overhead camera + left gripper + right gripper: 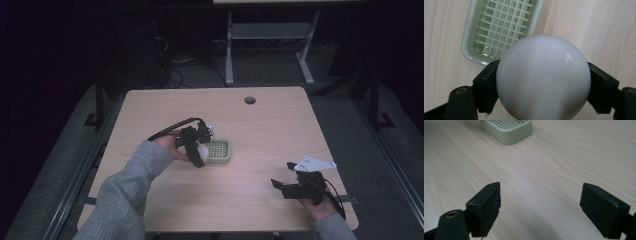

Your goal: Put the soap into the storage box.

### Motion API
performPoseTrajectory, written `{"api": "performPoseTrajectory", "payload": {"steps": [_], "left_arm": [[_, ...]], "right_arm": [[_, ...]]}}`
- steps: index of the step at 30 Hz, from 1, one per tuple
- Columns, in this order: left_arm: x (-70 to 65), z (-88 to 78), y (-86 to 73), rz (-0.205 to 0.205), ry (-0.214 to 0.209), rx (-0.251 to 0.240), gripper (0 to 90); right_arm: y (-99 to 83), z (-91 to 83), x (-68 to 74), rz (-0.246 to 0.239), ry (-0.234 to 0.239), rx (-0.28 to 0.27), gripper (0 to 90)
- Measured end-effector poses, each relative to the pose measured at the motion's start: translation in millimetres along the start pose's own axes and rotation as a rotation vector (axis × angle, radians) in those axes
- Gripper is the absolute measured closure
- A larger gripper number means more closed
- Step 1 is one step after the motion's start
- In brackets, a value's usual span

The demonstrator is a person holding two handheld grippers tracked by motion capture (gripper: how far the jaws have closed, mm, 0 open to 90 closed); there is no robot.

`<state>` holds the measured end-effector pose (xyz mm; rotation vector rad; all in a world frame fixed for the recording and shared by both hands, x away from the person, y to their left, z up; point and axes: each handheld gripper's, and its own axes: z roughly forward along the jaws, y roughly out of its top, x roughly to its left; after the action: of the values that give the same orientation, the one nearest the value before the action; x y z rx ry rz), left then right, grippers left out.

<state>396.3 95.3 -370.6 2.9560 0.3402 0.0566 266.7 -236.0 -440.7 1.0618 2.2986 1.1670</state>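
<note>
Both jaws of my left gripper [200,152] clamp the white ball [543,77] across its widest part, just short of the green tray [501,27]; smooth, rigid, probably slippery; right gripper [540,207] gapes empty.

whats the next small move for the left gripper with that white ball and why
Probably carry the smooth white ball forward over the pale green gridded plastic tray and lower it. The left gripper has the ball clamped between its jaws, held above the wooden table just short of the tray's near rim.
</note>
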Motion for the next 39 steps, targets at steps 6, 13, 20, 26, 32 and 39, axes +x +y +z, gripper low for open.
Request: {"api": "performPoseTrajectory", "payload": {"steps": [6, 13, 20, 26, 32, 39], "left_arm": [[5.4, -2.0, 3.7, -0.012, -0.001, 0.0, 23.1], [11.5, -1.3, 8.4, -0.014, 0.005, -0.003, 23.1], [16.9, -1.8, 13.0, -0.026, 0.011, -0.01, 23.0], [22.8, -0.4, 15.6, -0.031, 0.018, 0.006, 23.0], [25.6, -2.8, 22.5, -0.023, 0.025, 0.008, 23.0], [30.0, -0.9, 27.9, -0.036, 0.021, 0.004, 23.0]], "right_arm": [[0.2, -0.4, -0.1, 0.003, 0.002, -0.002, 16.3], [0.3, 0.3, -0.7, 0.003, 0.004, -0.001, 16.3], [0.1, 0.9, -1.0, 0.004, 0.005, 0.0, 16.3], [0.1, 1.2, -0.7, 0.008, 0.006, 0.004, 16.3], [0.2, 1.6, -0.3, 0.005, 0.007, 0.006, 16.3], [0.1, 1.4, -0.4, 0.005, 0.009, 0.006, 16.3]]}}
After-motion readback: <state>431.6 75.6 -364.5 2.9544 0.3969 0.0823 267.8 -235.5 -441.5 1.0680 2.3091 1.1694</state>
